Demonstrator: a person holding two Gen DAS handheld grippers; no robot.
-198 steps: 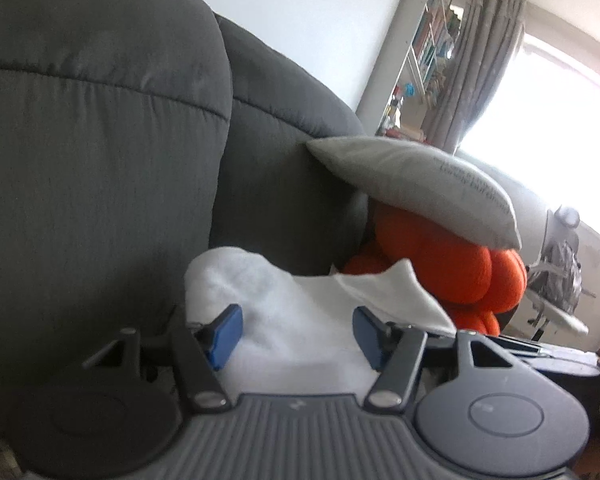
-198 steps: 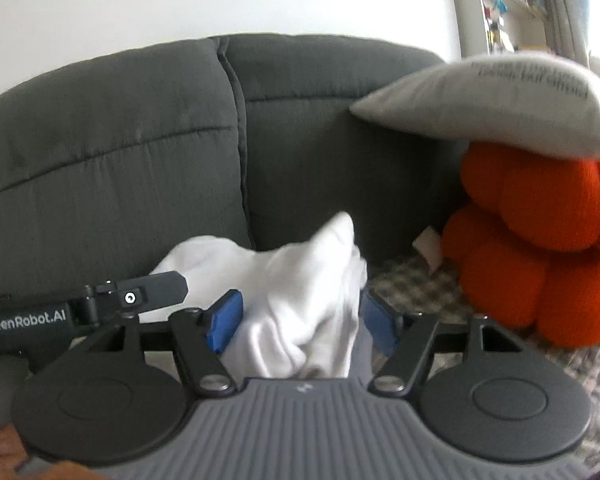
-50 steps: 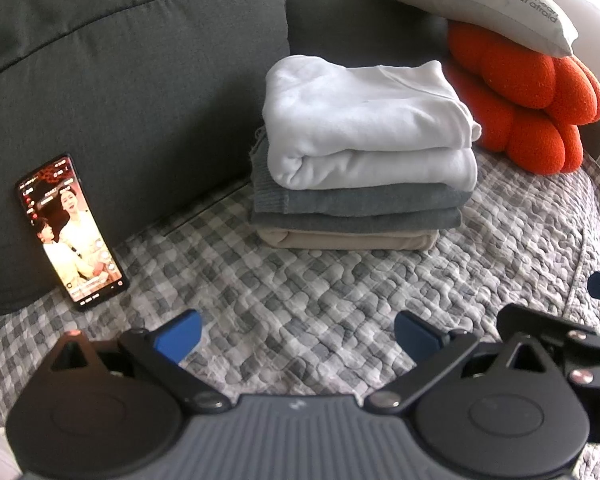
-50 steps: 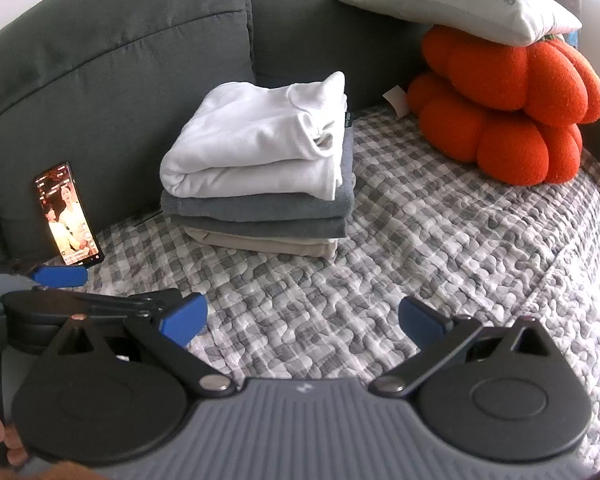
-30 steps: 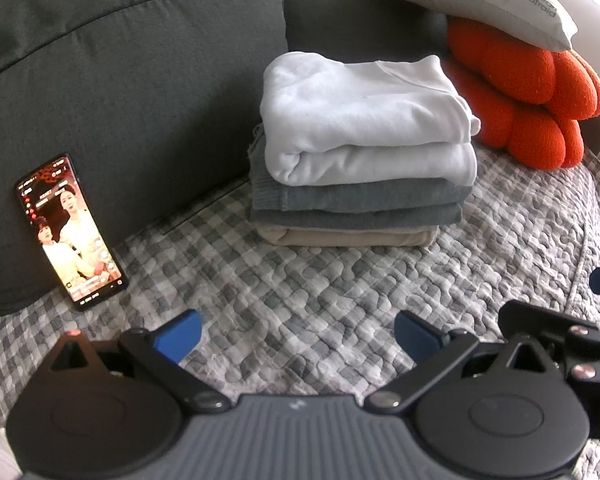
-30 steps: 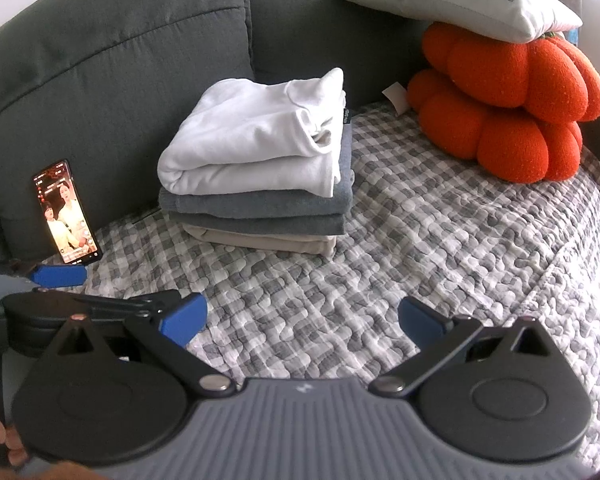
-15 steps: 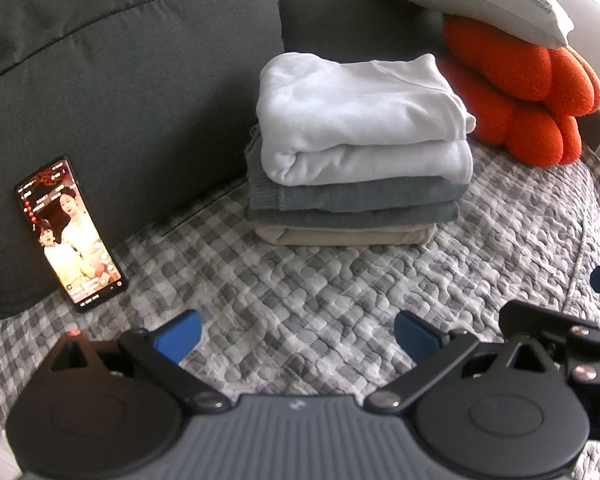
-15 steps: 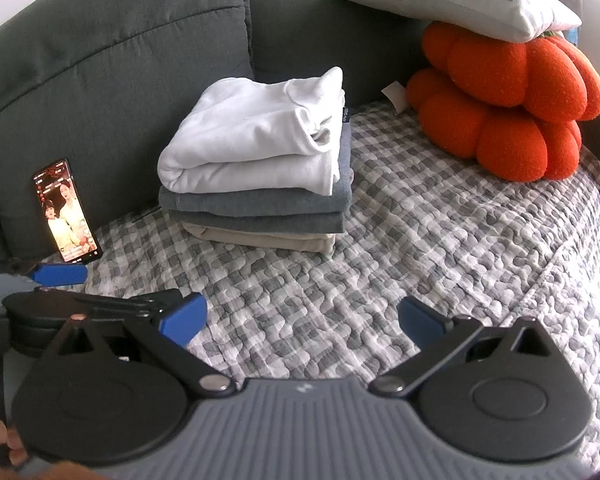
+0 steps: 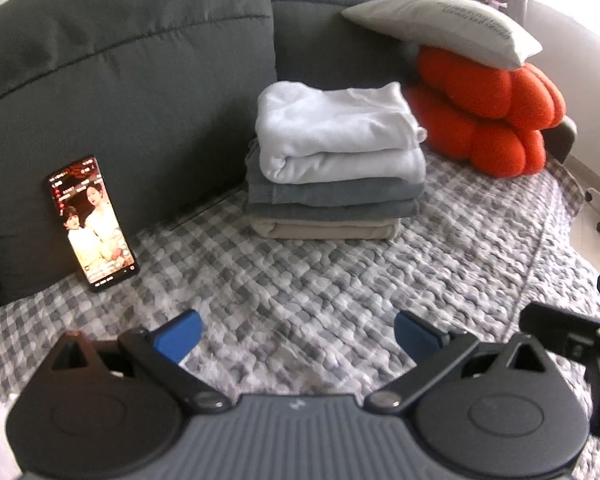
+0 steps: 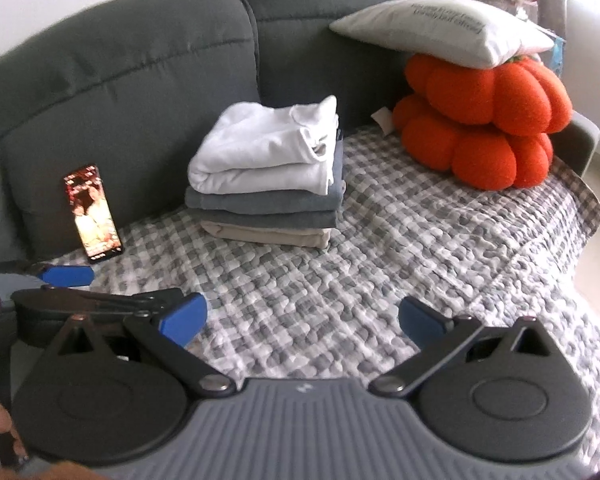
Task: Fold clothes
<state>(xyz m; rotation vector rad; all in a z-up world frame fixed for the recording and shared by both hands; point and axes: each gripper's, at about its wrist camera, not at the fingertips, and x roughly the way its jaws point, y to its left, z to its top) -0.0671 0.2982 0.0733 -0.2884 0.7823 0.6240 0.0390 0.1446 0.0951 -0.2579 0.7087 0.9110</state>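
Observation:
A stack of folded clothes [image 9: 332,168] [image 10: 266,178] rests on the checked blanket against the sofa back. On top is a white garment [image 9: 336,136] [image 10: 268,148], under it grey pieces [image 9: 332,200] and a beige one [image 9: 324,229] at the bottom. My left gripper [image 9: 298,334] hovers open over the blanket, well in front of the stack, nothing between its blue pads. My right gripper [image 10: 302,316] is open too, empty, and just as far back. The left gripper's fingers [image 10: 66,275] show at the left edge of the right wrist view.
A lit phone [image 9: 91,220] [image 10: 93,214] leans on the grey sofa back [image 9: 132,80] left of the stack. Orange pumpkin cushions [image 9: 488,112] [image 10: 480,128] with a grey pillow [image 10: 440,28] on top stand at the right. The checked blanket [image 9: 340,280] drops off at the sofa's right edge.
Both grippers have let go of the white garment, which now lies on the stack, and have drawn far back from it. In the last second they drifted slightly farther away.

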